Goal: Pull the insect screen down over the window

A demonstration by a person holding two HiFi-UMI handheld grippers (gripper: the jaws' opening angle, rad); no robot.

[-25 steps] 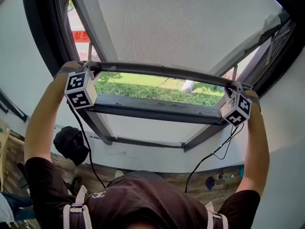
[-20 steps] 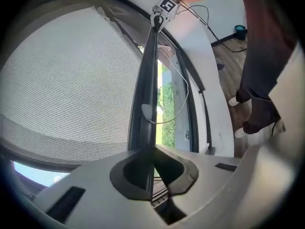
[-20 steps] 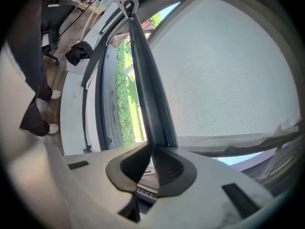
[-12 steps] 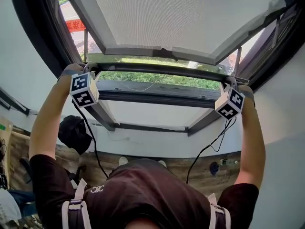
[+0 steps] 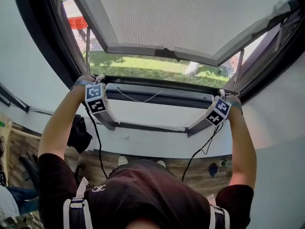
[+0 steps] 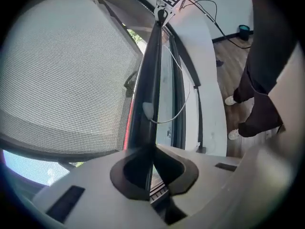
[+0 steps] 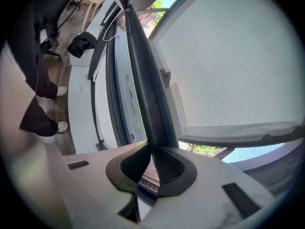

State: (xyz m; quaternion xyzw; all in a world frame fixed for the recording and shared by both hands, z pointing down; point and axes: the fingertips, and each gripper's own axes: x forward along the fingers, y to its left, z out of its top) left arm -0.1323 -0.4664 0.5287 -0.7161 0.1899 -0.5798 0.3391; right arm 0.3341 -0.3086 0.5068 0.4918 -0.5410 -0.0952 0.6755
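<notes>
Gripping the screen's pull bar (image 5: 162, 83) at both ends, the person is working with arms stretched out ahead. The left tool (image 5: 98, 80) is pinching nearly closed on the bar's left end, and the right tool (image 5: 222, 94) is doing the same on the right end. Both gripper views are showing it plainly: the dark pads are squeezing the bar's thin edge, with nothing else between them.

The bar is running level from one tool to the other, its long axis lying across the window, so neither hand is nearer and both are sharing the load evenly. The mesh (image 6: 66, 70) is stretching up from the bar over the opening (the grass and the propped-out sash (image 5: 190, 18) are showing through it).

What is mattering now is the gap below. The bar is sitting close above the dark lower frame (image 5: 190, 102), and from the head view I cannot tell whether they are touching. My read is that the pull is nearing its end, and the last stretch is calling for a straight, even press downward at both ends so the bar is not tilting as it meets the frame. A thin white cord (image 5: 138, 99) is drooping from the bar across that frame and could be getting trapped. No containers are showing anywhere.
</notes>
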